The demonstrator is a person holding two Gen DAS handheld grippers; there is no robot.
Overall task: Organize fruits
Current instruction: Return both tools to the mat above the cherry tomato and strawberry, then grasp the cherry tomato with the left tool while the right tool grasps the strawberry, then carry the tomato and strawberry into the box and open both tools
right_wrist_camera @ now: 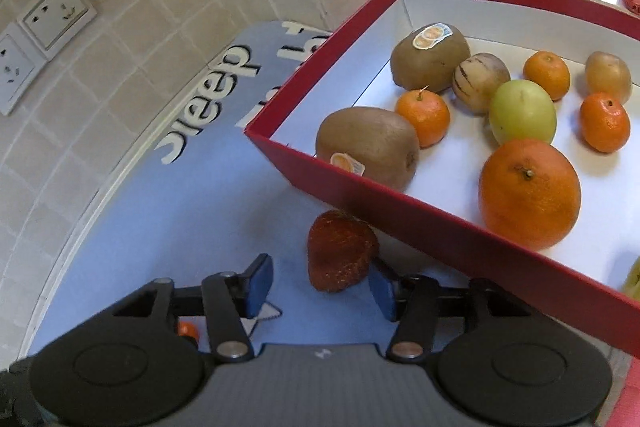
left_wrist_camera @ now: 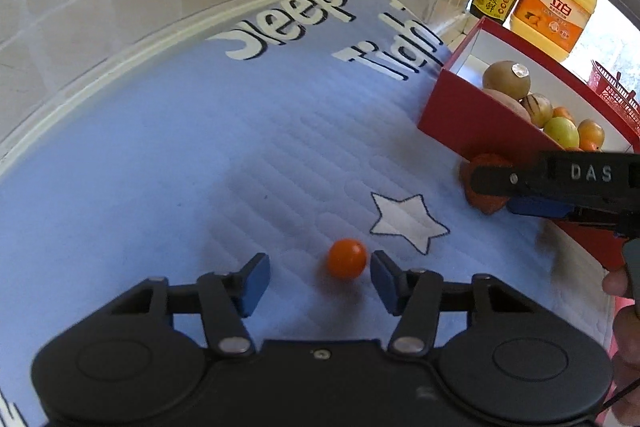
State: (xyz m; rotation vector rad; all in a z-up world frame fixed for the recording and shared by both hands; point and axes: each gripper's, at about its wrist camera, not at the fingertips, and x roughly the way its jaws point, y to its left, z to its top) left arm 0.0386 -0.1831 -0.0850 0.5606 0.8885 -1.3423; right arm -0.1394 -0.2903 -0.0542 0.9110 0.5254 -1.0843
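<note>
1. Red cardboard, white inside: the fruit box (right_wrist_camera: 400,223) is the landmark, and both grippers are working the blue mat (left_wrist_camera: 200,147) just outside its near wall.
2. Inside the box sit two kiwis (right_wrist_camera: 368,147), several small mandarins (right_wrist_camera: 423,117), a striped melon-like fruit (right_wrist_camera: 480,77), a green apple (right_wrist_camera: 522,111) and a big orange (right_wrist_camera: 529,193), so most of the sorting looks done.
3. Two stragglers remain outside: a strawberry (right_wrist_camera: 340,253) lying right against the box's near wall, and a small orange ball of a fruit (left_wrist_camera: 347,259) on the mat, well out from the box beside the white star (left_wrist_camera: 408,221).
4. Right gripper (right_wrist_camera: 320,285) has its jaws parted and released, the strawberry sitting just ahead between the blue pads (right_wrist_camera: 260,283) with a clear gap on the left side; the right side I cannot tell.
5. Left gripper (left_wrist_camera: 318,279) is likewise open and holding nothing, the small orange fruit just off its right pad (left_wrist_camera: 386,277) and off-centre.
6. My read: this is the reach-and-grasp step on both stragglers.
7. Next, the left needs to shift so the round fruit is centred before closing, since it will likely roll.
8. The right needs a soft squeeze on the strawberry, then a lift clear over the box wall.
</note>
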